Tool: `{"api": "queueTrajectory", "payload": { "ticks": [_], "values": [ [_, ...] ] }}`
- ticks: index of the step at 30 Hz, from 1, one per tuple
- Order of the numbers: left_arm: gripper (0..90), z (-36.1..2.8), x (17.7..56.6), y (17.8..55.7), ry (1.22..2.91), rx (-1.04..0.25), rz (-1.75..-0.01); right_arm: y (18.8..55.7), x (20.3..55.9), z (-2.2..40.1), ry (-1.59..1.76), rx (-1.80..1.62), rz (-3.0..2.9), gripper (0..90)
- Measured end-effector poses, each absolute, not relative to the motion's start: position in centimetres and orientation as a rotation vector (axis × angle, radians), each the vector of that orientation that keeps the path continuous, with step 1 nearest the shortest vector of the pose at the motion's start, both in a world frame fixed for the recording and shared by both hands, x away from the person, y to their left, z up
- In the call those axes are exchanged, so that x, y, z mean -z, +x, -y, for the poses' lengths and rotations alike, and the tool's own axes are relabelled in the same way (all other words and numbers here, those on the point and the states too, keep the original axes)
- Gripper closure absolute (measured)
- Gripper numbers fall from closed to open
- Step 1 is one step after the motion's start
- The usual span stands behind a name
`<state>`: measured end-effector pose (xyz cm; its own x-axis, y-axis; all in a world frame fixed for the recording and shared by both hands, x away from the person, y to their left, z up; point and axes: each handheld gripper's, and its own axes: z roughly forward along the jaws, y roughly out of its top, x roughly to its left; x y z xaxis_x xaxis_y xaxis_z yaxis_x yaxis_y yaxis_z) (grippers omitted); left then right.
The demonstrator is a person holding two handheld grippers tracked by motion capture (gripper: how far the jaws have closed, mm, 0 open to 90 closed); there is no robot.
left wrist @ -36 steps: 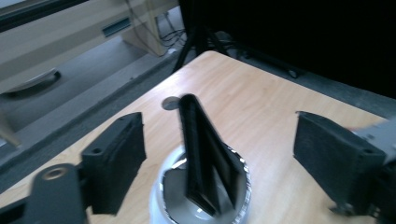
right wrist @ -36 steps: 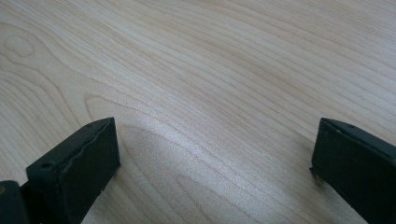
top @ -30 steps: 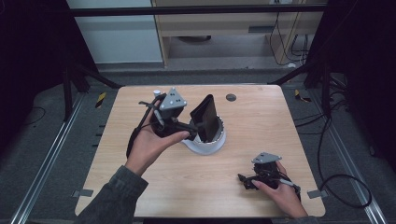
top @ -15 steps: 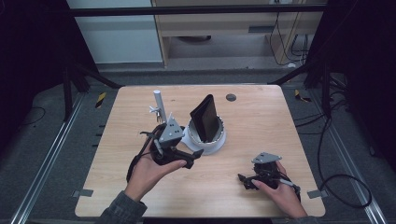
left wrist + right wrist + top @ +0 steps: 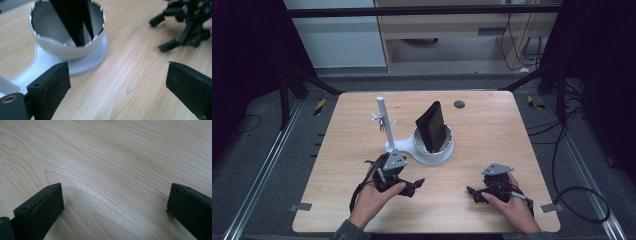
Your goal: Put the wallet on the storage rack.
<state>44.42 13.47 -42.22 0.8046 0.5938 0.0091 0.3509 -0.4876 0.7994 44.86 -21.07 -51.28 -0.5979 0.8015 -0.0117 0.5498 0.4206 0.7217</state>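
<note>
Black slab [image 5: 432, 125] stands tilted in the white cup [image 5: 447, 147], centre of the wooden table [image 5: 492, 125], leaning toward the far-left rim; the cup shares a flat white base with a thin upright post [image 5: 381, 117] just left of it; left gripper [image 5: 409, 186] sits near-left of the base, jaws spread wide and empty; from the left gripper view the cup [image 5: 57, 47] is close ahead, slab [image 5: 75, 20] inside it; right gripper [image 5: 472, 192] rests near-right on bare wood, jaws also apart, nothing between them. Slab looks rigid, flat, smooth-faced, likely light and a bit slick; I'd pinch it across the two broad faces near the upper edge, clear of the rim, and lift straight out; cup looks like hard matte plastic, light, may tip or slide if the slab drags on the rim.
</note>
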Motion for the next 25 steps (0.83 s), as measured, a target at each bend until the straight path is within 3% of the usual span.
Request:
{"api": "queueTrajectory", "payload": {
  "ticks": [11,25],
  "values": [
    [6.1,-17.1,48.1,45.1,2.191,-0.438,-0.870,44.9,51.3,21.1,1.160,-0.983,-2.324,0.8],
    [4.0,-21.6,50.6,46.7,2.158,-0.475,-1.104,44.8,51.3,21.0,1.167,-0.982,-2.321,0.7]
  ]
}}
